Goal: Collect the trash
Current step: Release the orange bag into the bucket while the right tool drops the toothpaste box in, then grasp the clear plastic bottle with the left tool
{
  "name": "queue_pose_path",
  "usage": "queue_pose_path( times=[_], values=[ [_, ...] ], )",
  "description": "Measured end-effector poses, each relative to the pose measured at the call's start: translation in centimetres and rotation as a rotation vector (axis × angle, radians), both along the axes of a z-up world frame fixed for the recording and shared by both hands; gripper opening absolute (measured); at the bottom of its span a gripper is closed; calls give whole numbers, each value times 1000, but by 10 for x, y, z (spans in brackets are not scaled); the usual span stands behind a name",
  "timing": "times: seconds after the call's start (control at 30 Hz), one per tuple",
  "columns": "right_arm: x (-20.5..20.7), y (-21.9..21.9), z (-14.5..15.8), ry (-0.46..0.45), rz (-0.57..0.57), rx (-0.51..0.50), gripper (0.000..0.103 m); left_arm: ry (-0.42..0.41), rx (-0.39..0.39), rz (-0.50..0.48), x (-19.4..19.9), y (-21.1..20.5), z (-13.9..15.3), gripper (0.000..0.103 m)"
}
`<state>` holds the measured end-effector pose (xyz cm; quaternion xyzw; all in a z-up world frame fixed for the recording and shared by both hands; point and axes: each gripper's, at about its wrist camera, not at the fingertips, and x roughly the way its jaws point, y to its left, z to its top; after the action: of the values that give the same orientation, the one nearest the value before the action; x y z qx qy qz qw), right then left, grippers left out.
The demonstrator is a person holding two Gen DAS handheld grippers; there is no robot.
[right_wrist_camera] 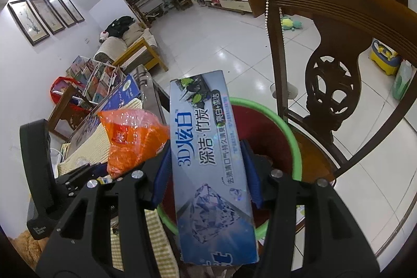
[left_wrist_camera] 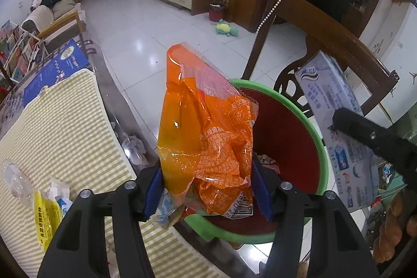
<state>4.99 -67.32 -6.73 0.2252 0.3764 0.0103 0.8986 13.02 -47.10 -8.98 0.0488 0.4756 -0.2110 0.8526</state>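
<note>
Striped yellow-and-white cloth [left_wrist_camera: 65, 121] covers the table at the far left, and on it lie a crushed clear plastic bottle [left_wrist_camera: 15, 181] and a yellow wrapper [left_wrist_camera: 47, 218], both near the table edge. Just right of these, the left gripper [left_wrist_camera: 207, 186] is clamped on a crumpled orange plastic bag [left_wrist_camera: 206, 132], its blue pads [left_wrist_camera: 153, 189] pressing both sides of the bag's lower part. The bag stands upright, held above the near rim of a green-rimmed bin [left_wrist_camera: 322, 147] with a dark red interior; the bin sits on the floor beside the table. Further right, the right gripper [right_wrist_camera: 206, 173] is clamped on a grey-blue toothpaste box [right_wrist_camera: 208, 160], gripped across its width at mid-length. The box is held over the same bin [right_wrist_camera: 293, 140]. A carved wooden chair [right_wrist_camera: 328, 85] stands just behind the bin at the far right.
</note>
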Motion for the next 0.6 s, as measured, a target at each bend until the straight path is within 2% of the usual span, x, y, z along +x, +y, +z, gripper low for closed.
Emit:
queue_pose_path(
  times=[0.07, 0.1, 0.2, 0.37, 0.5, 0.6],
  values=[
    [1, 0, 0, -2, -22, -12, 69, 13, 15, 3, 3, 0, -4, 73],
    [1, -1, 1, -10, -34, -5, 76, 10, 11, 11, 4, 3, -5, 74],
    [2, 2, 0, -2, -26, 3, 76, -1, -4, 36, 6, 16, -3, 77],
    [4, 23, 2, 4, 9, 5, 76, -45, -1, 171, 12, 66, 3, 82],
    [6, 48, 0, 18, 43, 4, 76, -74, 0, 373, 15, 142, 4, 86],
    [8, 78, -2, 31, 84, 0, 76, -62, 14, 613, 14, 225, -6, 88]
  ],
)
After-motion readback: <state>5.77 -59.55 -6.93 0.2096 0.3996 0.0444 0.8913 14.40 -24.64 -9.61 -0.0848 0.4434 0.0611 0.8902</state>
